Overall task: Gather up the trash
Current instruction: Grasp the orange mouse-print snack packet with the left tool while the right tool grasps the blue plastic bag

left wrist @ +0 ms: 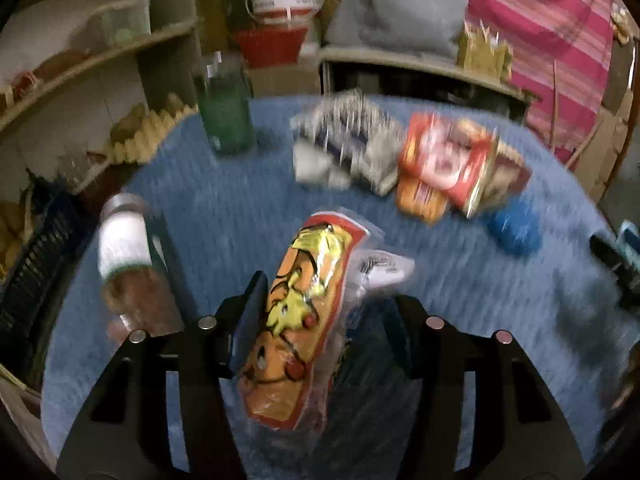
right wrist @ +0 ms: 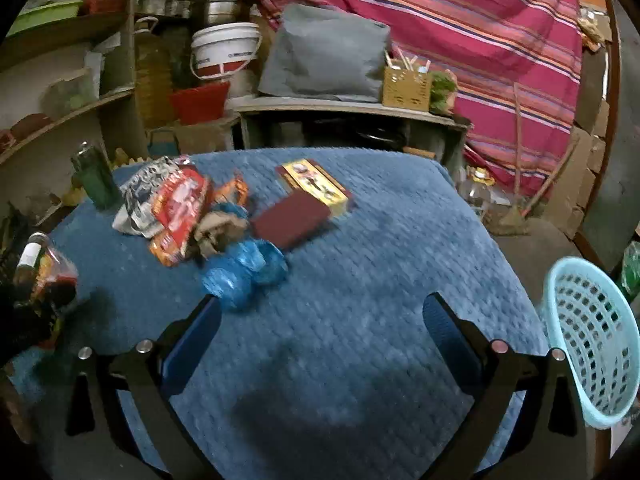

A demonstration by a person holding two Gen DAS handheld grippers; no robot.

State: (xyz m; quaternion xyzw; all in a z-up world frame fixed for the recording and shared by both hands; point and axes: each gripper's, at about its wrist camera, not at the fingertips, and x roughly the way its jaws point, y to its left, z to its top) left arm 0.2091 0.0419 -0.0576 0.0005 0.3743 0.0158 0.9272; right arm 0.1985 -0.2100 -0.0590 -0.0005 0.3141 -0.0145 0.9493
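Orange snack wrapper [left wrist: 296,332] sits pinched between the left gripper [left wrist: 320,328] fingers, raised over the blue-quilted counter [right wrist: 380,260]. Right gripper [right wrist: 320,344] fingers spread, holding nothing. Wrapper pile [right wrist: 176,208] lies near the counter's left edge; pale blue basket [right wrist: 592,344] stands off the right edge; shelves [right wrist: 60,120] behind.
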